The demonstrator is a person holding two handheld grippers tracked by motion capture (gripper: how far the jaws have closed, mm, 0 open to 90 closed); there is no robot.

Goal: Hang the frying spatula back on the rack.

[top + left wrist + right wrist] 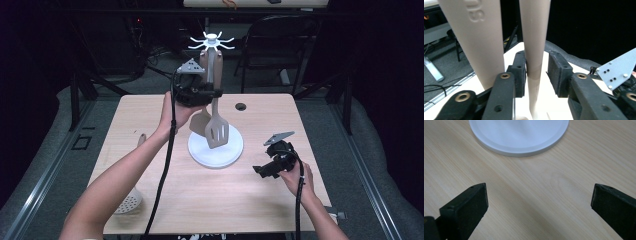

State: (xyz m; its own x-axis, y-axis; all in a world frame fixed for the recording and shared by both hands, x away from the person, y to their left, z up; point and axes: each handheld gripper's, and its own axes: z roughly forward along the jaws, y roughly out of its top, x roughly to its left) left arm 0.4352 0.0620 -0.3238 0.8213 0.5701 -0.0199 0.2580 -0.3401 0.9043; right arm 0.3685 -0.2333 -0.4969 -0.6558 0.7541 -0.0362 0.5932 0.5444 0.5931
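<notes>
Near the table's left edge and front-left corner I see a skimmer lying flat, its perforated bowl toward the front edge. Past it, toward the table's middle and back edge, my left gripper is up at the rack, a white stand whose round base sits near the table's centre. Two beige utensils hang from the rack's hooked top: a slotted turner in front and a spoon just behind it to the left. In the left gripper view the turner's handle runs upright between my jaws; the left pad touches it, while a gap shows at the right pad, so the jaws are narrow but loose around it. Toward the table's right edge, my right gripper hovers low over bare wood beside the base, jaws wide and empty.
</notes>
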